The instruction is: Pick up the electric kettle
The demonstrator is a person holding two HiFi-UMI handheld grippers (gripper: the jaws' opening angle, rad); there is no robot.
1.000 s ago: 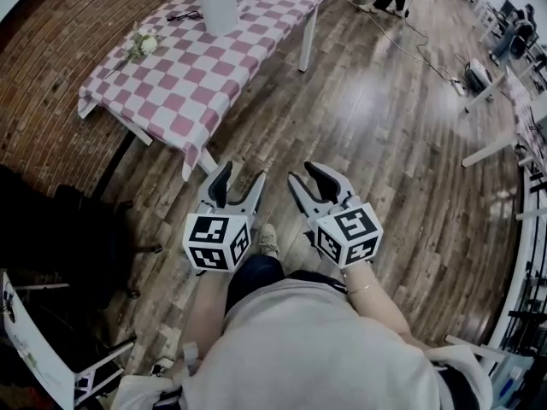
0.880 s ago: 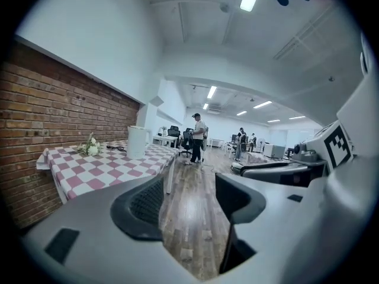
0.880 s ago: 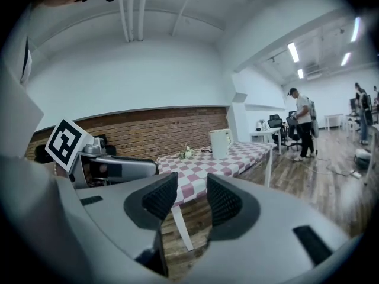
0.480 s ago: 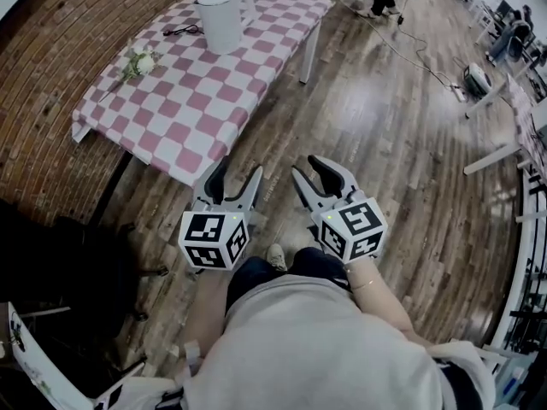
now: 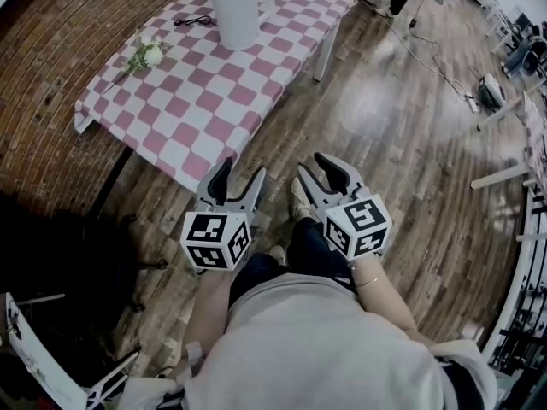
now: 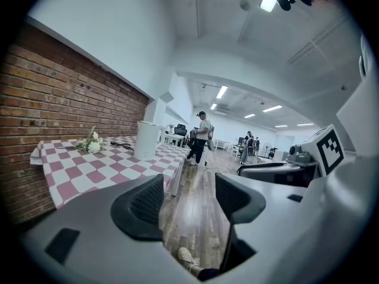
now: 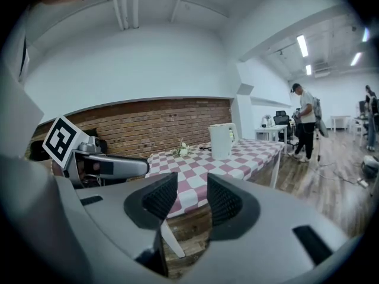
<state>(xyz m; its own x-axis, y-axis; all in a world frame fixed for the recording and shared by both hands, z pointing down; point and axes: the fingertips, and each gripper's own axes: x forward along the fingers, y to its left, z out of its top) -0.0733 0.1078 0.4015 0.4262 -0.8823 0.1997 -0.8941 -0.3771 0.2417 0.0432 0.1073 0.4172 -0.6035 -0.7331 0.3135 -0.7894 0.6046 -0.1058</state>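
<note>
A white electric kettle (image 5: 237,11) stands upright on the far part of a table with a pink-and-white checked cloth (image 5: 205,101). It shows small in the left gripper view (image 6: 147,139) and in the right gripper view (image 7: 220,141). My left gripper (image 5: 242,169) is open and empty, just short of the table's near edge. My right gripper (image 5: 312,169) is also open and empty, over the wood floor beside that edge. Both point toward the table, far from the kettle.
White flowers (image 5: 147,54) and a black cable (image 5: 198,21) lie on the cloth left of the kettle. A brick wall (image 5: 51,49) runs behind the table. A white table leg (image 5: 325,49) stands at the right. A person (image 6: 203,138) stands farther down the room.
Both grippers have moved forward together toward the table. The table edge and the kettle now lie nearer and lower in the head view. The jaws look unchanged.
</note>
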